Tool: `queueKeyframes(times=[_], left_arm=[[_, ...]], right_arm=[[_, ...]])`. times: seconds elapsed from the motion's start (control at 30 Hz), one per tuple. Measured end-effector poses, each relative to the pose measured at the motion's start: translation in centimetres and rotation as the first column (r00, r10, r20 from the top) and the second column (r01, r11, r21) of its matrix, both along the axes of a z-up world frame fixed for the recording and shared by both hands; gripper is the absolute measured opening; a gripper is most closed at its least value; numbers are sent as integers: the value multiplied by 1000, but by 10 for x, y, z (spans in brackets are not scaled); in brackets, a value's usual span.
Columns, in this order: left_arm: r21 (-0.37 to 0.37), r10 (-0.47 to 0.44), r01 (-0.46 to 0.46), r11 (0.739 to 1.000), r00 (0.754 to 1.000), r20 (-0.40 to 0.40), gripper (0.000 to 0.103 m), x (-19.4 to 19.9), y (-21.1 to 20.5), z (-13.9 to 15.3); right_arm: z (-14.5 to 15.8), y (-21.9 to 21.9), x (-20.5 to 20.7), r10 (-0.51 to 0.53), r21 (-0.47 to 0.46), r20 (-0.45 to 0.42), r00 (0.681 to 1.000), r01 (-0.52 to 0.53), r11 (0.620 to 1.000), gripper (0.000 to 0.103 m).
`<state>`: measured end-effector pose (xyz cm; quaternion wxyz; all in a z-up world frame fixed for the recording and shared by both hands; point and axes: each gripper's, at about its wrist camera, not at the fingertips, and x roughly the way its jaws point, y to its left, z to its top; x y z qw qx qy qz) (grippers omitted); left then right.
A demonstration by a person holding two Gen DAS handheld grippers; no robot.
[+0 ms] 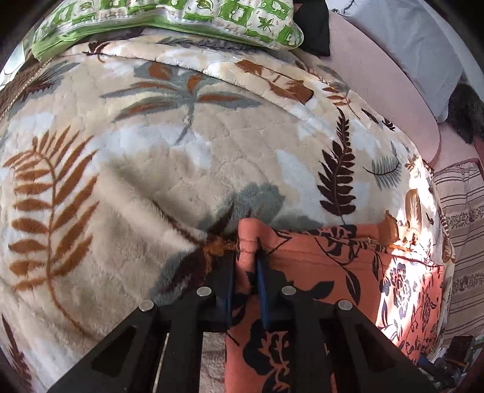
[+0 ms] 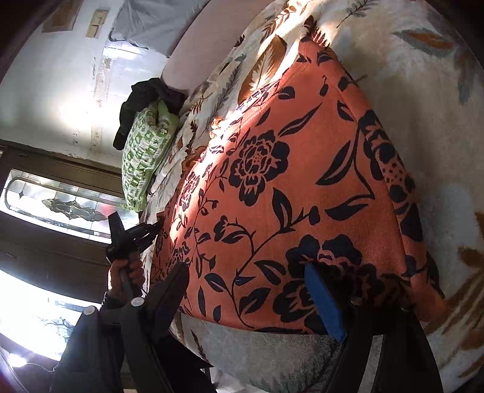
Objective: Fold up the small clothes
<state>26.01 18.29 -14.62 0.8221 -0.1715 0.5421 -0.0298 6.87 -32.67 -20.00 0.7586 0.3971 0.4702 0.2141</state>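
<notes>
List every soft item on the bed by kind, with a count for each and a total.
Orange floral garments: 1, pinched by the left gripper
Leaf-print blankets: 1
Green patterned pillows: 1
Dark bundles beside the pillow: 1
Blue-grey pillows: 1
Total: 5

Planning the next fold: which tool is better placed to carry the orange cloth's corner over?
Left. The left tool is shut on a corner of the orange black-flowered cloth; the right tool stands open over it, holding nothing.
</notes>
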Motion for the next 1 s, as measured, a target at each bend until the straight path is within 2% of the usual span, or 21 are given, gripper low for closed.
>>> queueKeyframes(times=[0.07, 0.13, 0.2, 0.27, 0.3, 0.33, 0.4, 0.47, 0.5, 0.53, 0.57, 0.6, 0.67, 0.7, 0.77, 0.9, 1.0], left_arm=[[-14, 12, -12, 1000, 1000, 2, 16, -1, 2, 1], [42, -21, 20, 999, 999, 29, 17, -7, -5, 7], [109, -42, 35, 993, 997, 65, 20, -16, -13, 18], [167, -38, 21, 986, 994, 101, 39, -24, -18, 28], [188, -38, 15, 982, 992, 121, 52, -29, -20, 35], [204, -37, 6, 979, 988, 151, 59, -36, -22, 43], [218, -44, -3, 976, 977, 210, 61, -55, -27, 60], [211, -57, 5, 978, 968, 244, 65, -76, -34, 74], [202, -62, 9, 979, 965, 256, 71, -88, -36, 79], [199, -71, 17, 980, 961, 269, 73, -99, -41, 83], [198, -78, 21, 980, 955, 287, 74, -110, -46, 86], [200, -83, 23, 980, 951, 297, 76, -118, -52, 86], [200, -110, 53, 978, 952, 287, 77, -129, -66, 83], [196, -125, 70, 978, 950, 287, 77, -134, -72, 81], [186, -143, 93, 978, 950, 279, 77, -143, -85, 76], [168, -156, 113, 979, 950, 270, 77, -159, -108, 66], [174, -172, 130, 976, 952, 255, 77, -168, -121, 58]], right_arm=[[1, -1, 2, -4, 9, -24, 1000, 4, 1000, 81], [14, -4, 5, -12, 11, -26, 1000, 12, 1000, 82], [35, -12, 16, -23, 47, 45, 999, 21, 999, 82], [50, -21, 42, -31, 64, 77, 997, 26, 998, 82], [51, -25, 61, -34, 71, 75, 997, 29, 997, 82], [48, -28, 83, -40, 79, 52, 998, 36, 996, 83], [34, -34, 129, -55, 74, -4, 998, 55, 996, 83], [10, -48, 168, -121, 9, -83, 989, 122, 993, 83], [-2, -59, 180, -151, 39, -111, 982, 156, 987, 83], [-9, -70, 185, -181, 114, -136, 974, 197, 974, 83], [-7, -78, 182, -230, 158, -155, 961, 254, 954, 83], [5, -82, 175, -268, 143, -117, 956, 284, 948, 83], [33, -83, 152, -299, 22, -5, 954, 299, 954, 84], [39, -81, 138, -288, 5, -2, 958, 288, 958, 84], [42, -75, 104, -250, 65, -23, 968, 251, 966, 84], [45, -48, 15, -237, 109, -24, 971, 238, 965, 86], [18, -28, -46, -263, 204, -92, 960, 277, 939, 87]])
